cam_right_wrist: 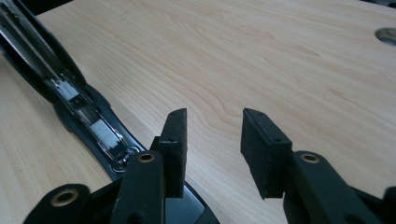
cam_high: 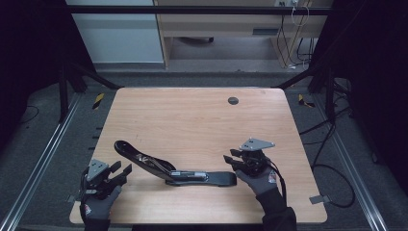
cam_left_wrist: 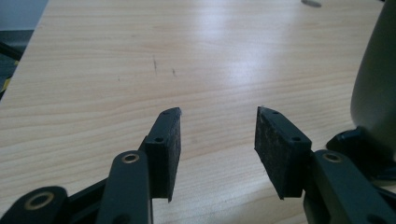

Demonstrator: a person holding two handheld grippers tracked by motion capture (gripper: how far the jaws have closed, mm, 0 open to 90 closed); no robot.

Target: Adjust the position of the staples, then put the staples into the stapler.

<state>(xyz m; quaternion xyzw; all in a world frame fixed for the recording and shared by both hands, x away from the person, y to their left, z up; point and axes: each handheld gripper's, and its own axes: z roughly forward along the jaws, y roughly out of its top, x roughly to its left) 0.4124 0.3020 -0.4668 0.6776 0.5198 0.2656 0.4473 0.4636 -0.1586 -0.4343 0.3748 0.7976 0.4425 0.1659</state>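
A black stapler [cam_high: 159, 167] lies swung open on the wooden table [cam_high: 192, 120] near its front edge. Its top arm reaches up-left and its base [cam_high: 216, 178] points right. My left gripper [cam_high: 121, 168] stands open at the front left, just left of the stapler's arm, with bare wood between its jaws [cam_left_wrist: 218, 112]. A dark rounded part of the stapler [cam_left_wrist: 376, 88] shows at the right edge of that view. My right gripper [cam_high: 231, 156] is open right by the base's right end, nothing between its jaws [cam_right_wrist: 214, 113]. The stapler's metal channel [cam_right_wrist: 70, 95] runs along the left.
A round cable hole [cam_high: 233, 100] sits in the table's far right part, the same hole [cam_right_wrist: 387, 35] showing at the right gripper view's edge. Metal rails [cam_high: 43, 159] flank the table. Cables [cam_high: 332, 173] lie on the floor at the right.
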